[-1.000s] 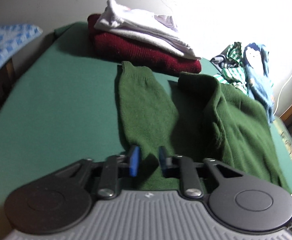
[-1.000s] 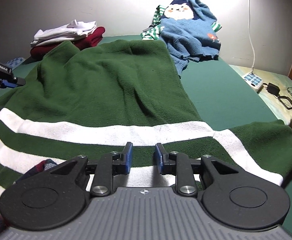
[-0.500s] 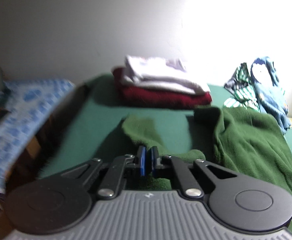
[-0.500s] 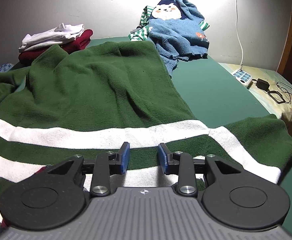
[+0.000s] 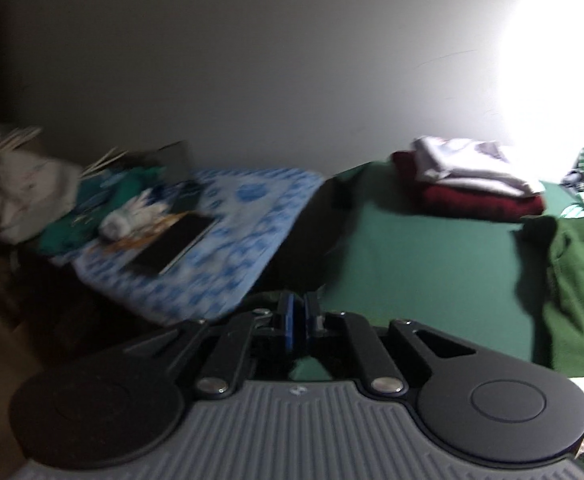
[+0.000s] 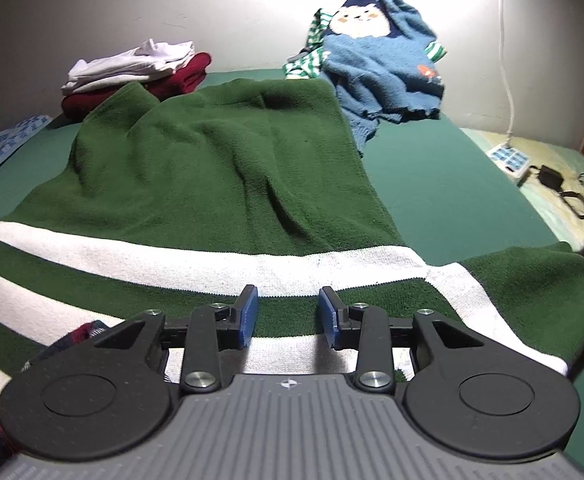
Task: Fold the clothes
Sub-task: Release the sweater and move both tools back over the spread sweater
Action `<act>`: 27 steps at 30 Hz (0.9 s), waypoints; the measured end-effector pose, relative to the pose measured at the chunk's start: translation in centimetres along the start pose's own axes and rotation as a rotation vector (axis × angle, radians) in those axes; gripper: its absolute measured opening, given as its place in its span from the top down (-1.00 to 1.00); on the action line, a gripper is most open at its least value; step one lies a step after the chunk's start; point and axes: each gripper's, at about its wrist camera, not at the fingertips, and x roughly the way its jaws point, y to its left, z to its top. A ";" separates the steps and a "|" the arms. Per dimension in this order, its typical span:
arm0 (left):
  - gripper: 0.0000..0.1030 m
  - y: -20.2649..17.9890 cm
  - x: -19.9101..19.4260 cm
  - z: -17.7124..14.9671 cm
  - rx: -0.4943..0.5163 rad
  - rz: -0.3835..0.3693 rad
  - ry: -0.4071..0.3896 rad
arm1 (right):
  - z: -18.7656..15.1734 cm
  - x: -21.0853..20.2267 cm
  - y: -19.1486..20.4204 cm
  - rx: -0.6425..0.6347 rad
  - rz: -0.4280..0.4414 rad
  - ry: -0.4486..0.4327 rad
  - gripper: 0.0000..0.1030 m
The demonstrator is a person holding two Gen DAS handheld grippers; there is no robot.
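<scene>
A green bed cover [image 6: 444, 184] runs ahead of both grippers to a pale wall [image 5: 251, 60]. The green sweater [image 6: 211, 168] lies spread under and ahead of the right gripper [image 6: 287, 314], whose jaws are opening with nothing pinched. The left gripper [image 5: 296, 320] is clamped on a fold of that sweater, with folded clothes [image 5: 468, 184] ahead to its right and a blue patterned cloth [image 5: 227, 248] to its left.

No text, label, brand or number can be read in either view; the small round emblem [image 6: 287, 383] on the right claw's grey housing is only a mark, and the left view is blurred
</scene>
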 end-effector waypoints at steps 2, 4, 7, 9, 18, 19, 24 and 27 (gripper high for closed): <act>1.00 0.3 -0.6 -0.6 -0.022 0.039 0.000 | 0.8 -0.5 -0.9 0.013 0.070 0.037 0.30; 1.00 0.6 -0.8 -1.2 -0.036 0.059 0.025 | 1.4 -1.7 -2.3 0.022 0.161 0.047 0.28; 1.00 -0.2 -1.3 -1.7 -0.014 0.003 0.093 | 2.0 -3.3 -4.1 -0.022 0.322 0.133 0.10; 0.98 -2.0 -2.4 -2.1 0.030 -0.087 0.116 | 1.7 -4.1 -5.2 -0.034 0.452 0.246 0.12; 0.69 -15.9 -7.1 -6.3 0.273 -0.594 0.205 | -1.5 -7.2 -6.6 -0.241 0.678 0.483 0.15; 0.69 -17.2 -7.5 -6.9 0.299 -0.637 0.228 | -2.0 -7.2 -6.6 -0.257 0.681 0.504 0.14; 0.68 -19.8 -8.9 -9.6 0.384 -0.737 0.343 | -2.8 -7.6 -8.0 -0.247 0.681 0.469 0.21; 0.62 -19.7 -9.8 -10.7 0.397 -0.743 0.378 | -2.3 -8.2 -9.4 -0.222 0.686 0.391 0.21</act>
